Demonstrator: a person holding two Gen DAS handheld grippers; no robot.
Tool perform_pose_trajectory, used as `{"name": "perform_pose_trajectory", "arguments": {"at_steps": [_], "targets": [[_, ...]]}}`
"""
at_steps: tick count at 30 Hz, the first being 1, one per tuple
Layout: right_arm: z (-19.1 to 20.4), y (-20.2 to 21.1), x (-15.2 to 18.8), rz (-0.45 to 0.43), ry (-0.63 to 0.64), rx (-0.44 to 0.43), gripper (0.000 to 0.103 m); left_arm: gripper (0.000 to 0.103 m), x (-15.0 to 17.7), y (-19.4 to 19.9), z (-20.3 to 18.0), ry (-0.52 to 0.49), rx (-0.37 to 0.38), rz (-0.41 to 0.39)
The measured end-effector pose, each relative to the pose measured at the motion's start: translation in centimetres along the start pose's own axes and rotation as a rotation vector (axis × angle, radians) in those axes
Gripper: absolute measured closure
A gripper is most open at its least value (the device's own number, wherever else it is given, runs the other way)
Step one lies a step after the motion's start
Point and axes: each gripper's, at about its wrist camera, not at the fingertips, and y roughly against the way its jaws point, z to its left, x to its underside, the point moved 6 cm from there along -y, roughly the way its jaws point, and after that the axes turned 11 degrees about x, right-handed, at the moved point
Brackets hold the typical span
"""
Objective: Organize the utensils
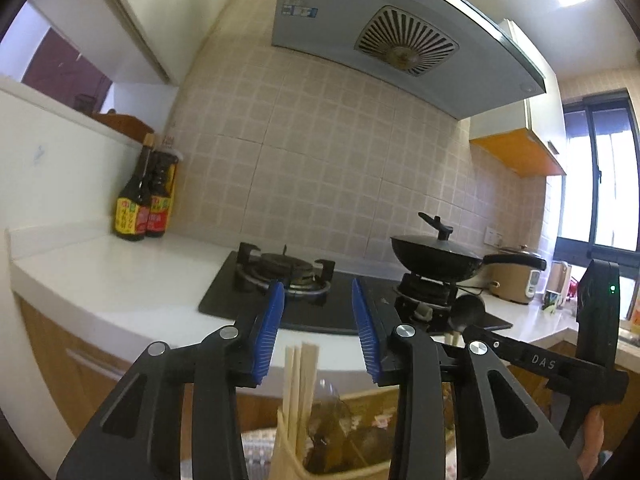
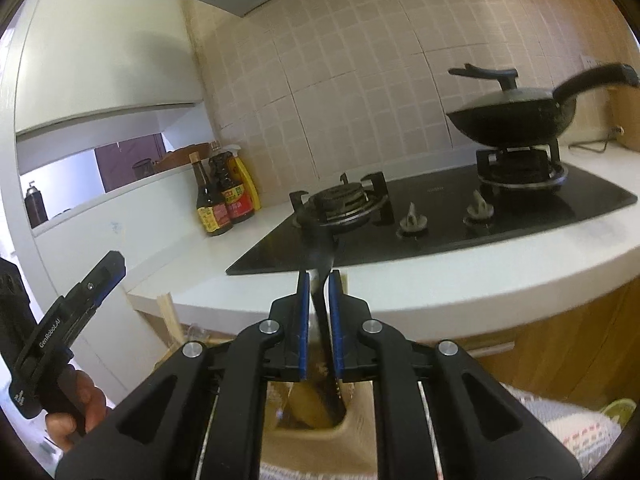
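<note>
My left gripper (image 1: 317, 285) stands open, blue pads wide apart. Below the gap, wooden chopsticks (image 1: 298, 380) stand upright in a beige utensil holder (image 1: 286, 452), touching neither pad. My right gripper (image 2: 320, 276) is shut on the handle of a black spoon (image 2: 318, 248), whose lower end reaches down into the holder (image 2: 362, 420). In the left wrist view the spoon's round bowl (image 1: 466, 312) sticks up above the right gripper (image 1: 460, 332). In the right wrist view the left gripper (image 2: 108, 270) shows at the left, held by a hand (image 2: 82, 400).
A white counter (image 1: 120, 280) runs ahead with a black gas hob (image 2: 440, 216). A lidded black wok (image 2: 512, 116) sits on the right burner. Sauce bottles (image 1: 138, 204) stand in the back left corner. A rice cooker (image 1: 514, 280) is far right.
</note>
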Motion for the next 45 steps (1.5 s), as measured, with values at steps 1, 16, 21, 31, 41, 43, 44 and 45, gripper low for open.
{"name": "perform_pose_trajectory", "arguments": {"at_steps": [1, 16, 21, 31, 41, 43, 44, 45], "targets": [[-0.2, 0.5, 0.1, 0.005, -0.006, -0.002, 0.088, 0.066, 0.0, 0.5, 0.0, 0.003, 0.006, 0.003], [1.6, 11.2, 5.1, 0.028, 0.049, 0.053, 0.039, 0.011, 2.2, 8.7, -4.9, -0.025, -0.027, 0.136], [1.3, 12.9, 8.4, 0.018, 0.076, 0.140, 0.034, 0.010, 5.9, 10.1, -6.5, -0.032, -0.056, 0.164], [-0.5, 13.3, 11.1, -0.092, 0.081, 0.248, 0.022, 0.008, 10.0, 11.2, -7.8, -0.114, -0.172, 0.064], [-0.9, 12.1, 12.0, -0.070, 0.130, 0.313, 0.014, 0.008, 11.5, 9.8, -6.0, -0.100, -0.245, 0.154], [-1.0, 12.1, 11.9, -0.065, 0.122, 0.308, 0.012, 0.008, 11.5, 10.0, -5.9, -0.104, -0.247, 0.155], [-1.1, 12.0, 11.9, -0.059, 0.117, 0.303, 0.012, 0.008, 11.7, 10.0, -5.9, -0.101, -0.241, 0.162], [-1.2, 11.9, 12.0, -0.048, 0.108, 0.291, 0.012, 0.008, 11.8, 10.0, -5.9, -0.100, -0.236, 0.169]]}}
